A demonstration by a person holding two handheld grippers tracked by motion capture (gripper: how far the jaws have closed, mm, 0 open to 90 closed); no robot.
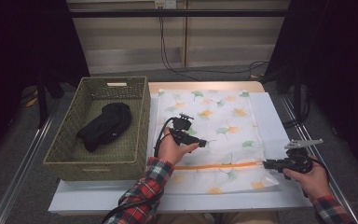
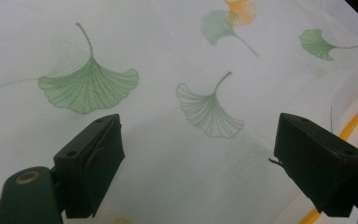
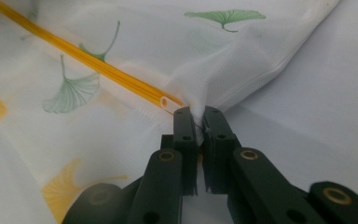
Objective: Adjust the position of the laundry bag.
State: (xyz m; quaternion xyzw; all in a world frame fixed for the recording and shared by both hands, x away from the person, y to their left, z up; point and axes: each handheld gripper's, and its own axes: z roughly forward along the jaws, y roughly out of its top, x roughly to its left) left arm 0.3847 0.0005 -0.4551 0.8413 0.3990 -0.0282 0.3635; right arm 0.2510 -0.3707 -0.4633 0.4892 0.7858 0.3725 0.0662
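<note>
Mesh bag (image 1: pixel 214 135): thin white woven cloth, fine ribbed weave, matt, semi-sheer, printed with green and orange leaves. Orange zipper (image 1: pixel 219 165) along the bag's near end: smooth plastic, slight gloss. Right gripper (image 3: pixel 199 122) pinching bag cloth beside the zipper end: matt black plastic jaws, brass-coloured rivets. Left gripper (image 2: pixel 200 154) above the bag: same matt black plastic. Basket (image 1: pixel 142 121) left of the bag: woven olive wicker, rough. Black garment (image 1: pixel 105 125) inside the basket: soft matt cloth.

Red plaid sleeves (image 1: pixel 145 186), black tongs (image 2: pixel 200 158), brass rivets, black cable
</note>
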